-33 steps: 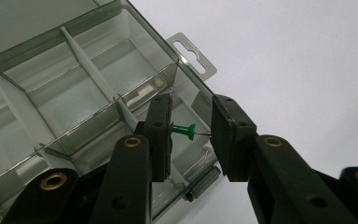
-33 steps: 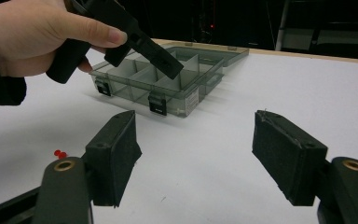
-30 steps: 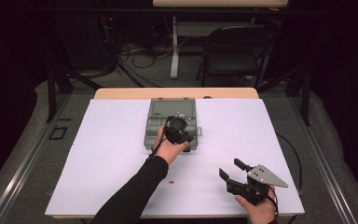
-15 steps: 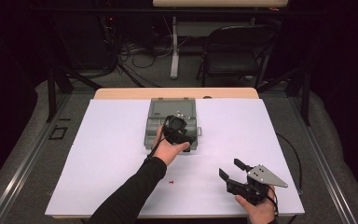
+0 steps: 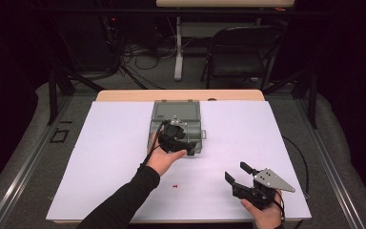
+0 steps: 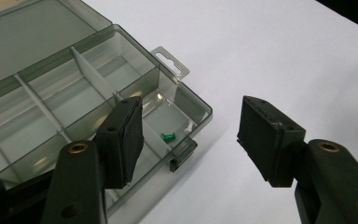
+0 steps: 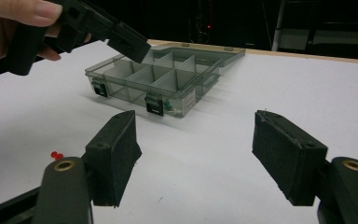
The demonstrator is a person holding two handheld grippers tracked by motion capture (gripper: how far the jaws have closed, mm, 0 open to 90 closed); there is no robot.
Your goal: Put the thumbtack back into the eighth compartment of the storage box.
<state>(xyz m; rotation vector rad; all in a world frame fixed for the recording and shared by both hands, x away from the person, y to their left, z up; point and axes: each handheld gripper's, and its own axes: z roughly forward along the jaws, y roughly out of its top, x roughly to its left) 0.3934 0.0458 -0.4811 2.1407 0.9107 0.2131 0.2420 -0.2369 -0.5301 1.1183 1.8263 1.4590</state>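
Green pin (image 6: 168, 137) dropped in box (image 5: 190, 110) corner compartment, left tongs (image 6: 191, 135) just released, empty; right tongs (image 7: 196, 154) spread idle; red pin (image 5: 174, 185) near bench front edge judged next.

In the high view the left gripper (image 5: 181, 139) hangs over the compartment box (image 5: 164, 114), hiding the near compartments beneath it. In the left gripper view the box (image 6: 51, 84) runs off the frame's left and top edges behind the nearer jaw. Beside the right gripper (image 5: 240, 175), the red pushpin (image 5: 175, 186) is too small to make out.
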